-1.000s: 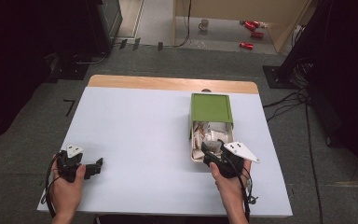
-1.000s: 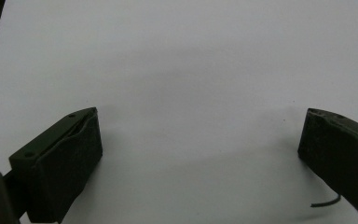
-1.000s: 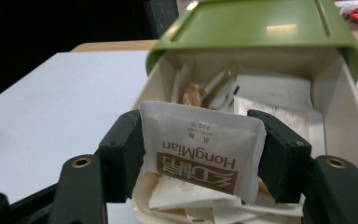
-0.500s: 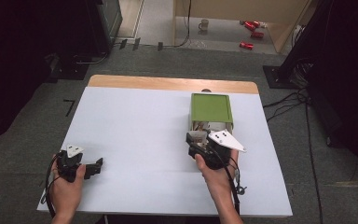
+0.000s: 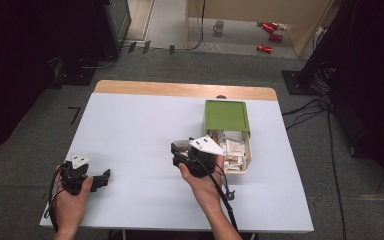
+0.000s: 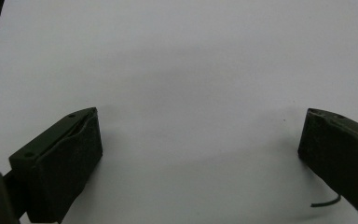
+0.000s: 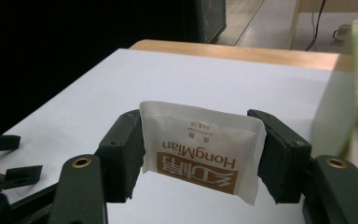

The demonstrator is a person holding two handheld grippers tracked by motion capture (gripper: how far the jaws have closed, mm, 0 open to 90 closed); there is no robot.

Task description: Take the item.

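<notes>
Just left of the box (image 5: 226,145), above the middle of the bench (image 5: 130,130), the right claw (image 5: 179,150) is pinching a white sachet (image 7: 200,151) with brown print, one jaw pressed on each short edge. The sachet hangs upright between the jaws in the right gripper view, clear of the bench top below it. My read: it's being carried out of the box to be set down on open bench. To do that well, I'd keep the squeeze gentle and steady, since the thin packet could buckle or slip sideways, lower it until its bottom edge touches, and only then let the jaws part.

Down at the near left corner, the left claw (image 5: 101,178) rests low on the bench with its jaws spread wide and nothing between them, bare white surface in its own view (image 6: 200,154). It sits well apart from the right one.

The box holds more sachets (image 5: 234,150) in its near half; a green lid (image 5: 225,115) covers the far half. Nothing blocks the way leftward. A mug (image 5: 219,26) and red things (image 5: 269,36) lie on the floor far beyond.
</notes>
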